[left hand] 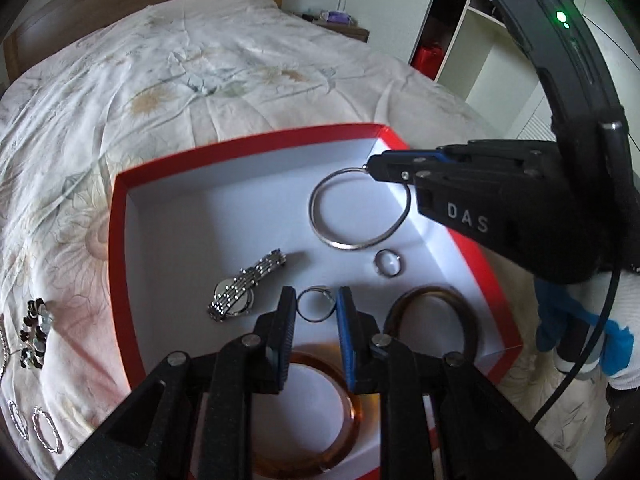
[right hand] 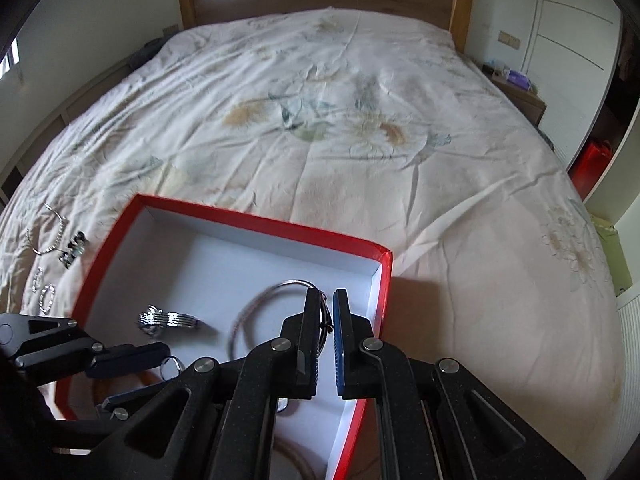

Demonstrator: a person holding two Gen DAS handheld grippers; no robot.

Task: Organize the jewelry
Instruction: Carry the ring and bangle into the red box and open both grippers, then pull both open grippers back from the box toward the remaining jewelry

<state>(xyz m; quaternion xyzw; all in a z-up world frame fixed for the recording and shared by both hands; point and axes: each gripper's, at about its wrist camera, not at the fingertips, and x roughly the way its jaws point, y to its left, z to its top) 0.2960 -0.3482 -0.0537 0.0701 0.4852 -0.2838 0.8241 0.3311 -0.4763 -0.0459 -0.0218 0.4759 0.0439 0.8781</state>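
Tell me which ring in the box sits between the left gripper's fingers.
The thin plain ring; the other ring, with a pale stone, lies free farther right.

Both tongs are tipped down at a steep angle; left tongs (left hand: 316, 308) sit partly spread with a small ring (left hand: 316, 304) pinched between the pads, black pad one side, blue the other; right tongs (right hand: 328, 312) come in from the right, clamped tight on the thin silver bangle (left hand: 356, 208) at its rim; both look steady.
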